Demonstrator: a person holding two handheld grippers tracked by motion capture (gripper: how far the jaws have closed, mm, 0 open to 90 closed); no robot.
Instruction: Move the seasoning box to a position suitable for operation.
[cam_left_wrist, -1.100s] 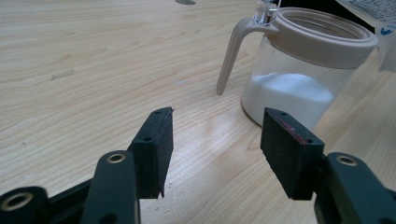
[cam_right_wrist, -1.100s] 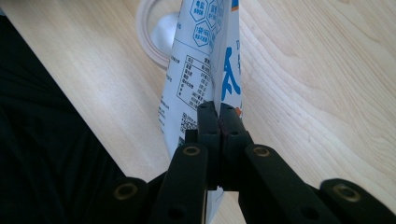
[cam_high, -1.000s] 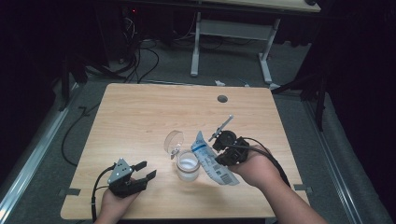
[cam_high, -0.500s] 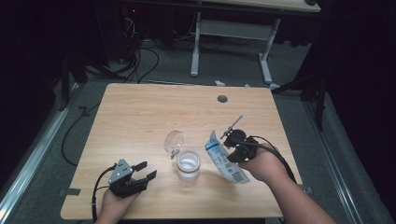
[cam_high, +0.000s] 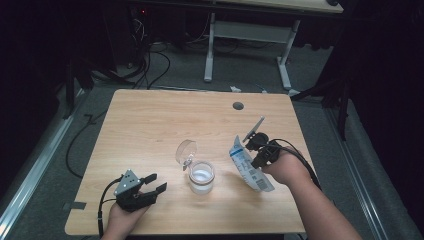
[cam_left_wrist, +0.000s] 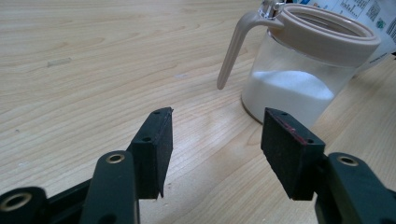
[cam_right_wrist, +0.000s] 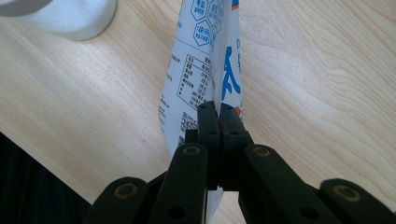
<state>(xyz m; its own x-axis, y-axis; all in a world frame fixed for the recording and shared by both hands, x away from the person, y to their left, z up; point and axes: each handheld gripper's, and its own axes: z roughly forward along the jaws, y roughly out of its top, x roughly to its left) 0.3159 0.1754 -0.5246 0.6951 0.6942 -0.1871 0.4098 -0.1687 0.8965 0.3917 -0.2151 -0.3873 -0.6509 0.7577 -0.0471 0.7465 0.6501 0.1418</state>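
Gripping a white printed pouch (cam_right_wrist: 205, 60) by one edge, the right gripper (cam_right_wrist: 219, 122) is showing its jaws pressed flat together on the packaging in the right gripper view, where blue lettering and a printed table are legible. From the high view, that right gripper (cam_high: 256, 150) is holding the pouch (cam_high: 248, 169) tilted just right of the glass jar (cam_high: 201, 177), above the wooden table (cam_high: 150, 120). The left gripper (cam_high: 152, 182) is resting near the front left edge, jaws spread apart and holding nothing. Its own view is revealing white powder inside the jar (cam_left_wrist: 299, 74), a beige rim and a handle, with the hinged lid (cam_high: 186, 149) standing open in the high view.
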